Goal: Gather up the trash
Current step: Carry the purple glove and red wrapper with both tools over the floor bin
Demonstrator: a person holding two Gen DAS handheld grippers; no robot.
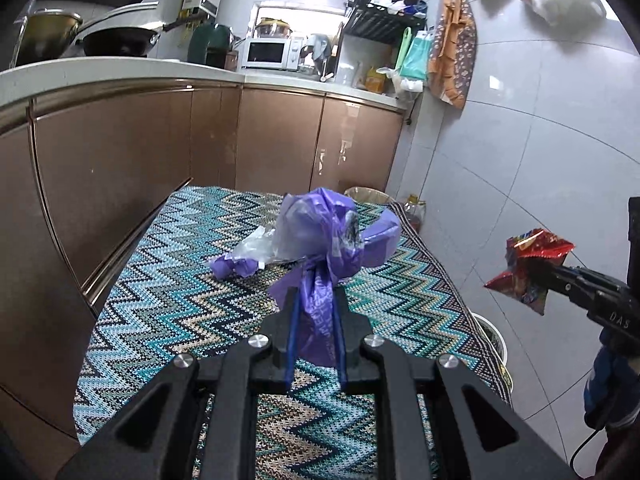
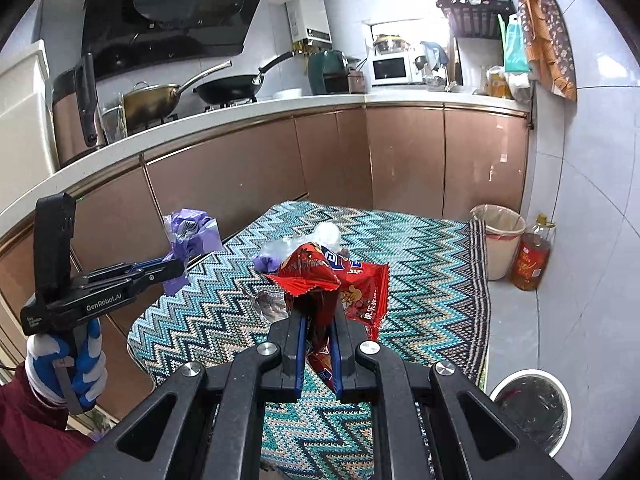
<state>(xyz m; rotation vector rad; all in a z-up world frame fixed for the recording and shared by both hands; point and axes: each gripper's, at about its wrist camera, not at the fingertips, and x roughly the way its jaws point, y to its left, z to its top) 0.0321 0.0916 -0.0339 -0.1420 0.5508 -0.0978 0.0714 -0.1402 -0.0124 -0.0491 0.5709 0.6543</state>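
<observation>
A crumpled purple plastic bag (image 1: 320, 280) is pinched tight in the left hand-held gripper (image 1: 316, 320) and held up above the zigzag-patterned cloth surface (image 1: 168, 312). A shiny red snack wrapper (image 2: 340, 292) is pinched in the right hand-held gripper (image 2: 320, 344), also lifted off the surface. So the picking-up step looks done for these two, and carrying seems to be the step in hand. Next, both should be taken to a bin, maybe the white round bin (image 2: 532, 408) on the floor just beside the surface, and let go over it. The purple bag is held with its long side running forward out of the jaws, its puffy end pointing up and away. More scraps of clear and purple plastic (image 1: 248, 256) lie on the surface
</observation>
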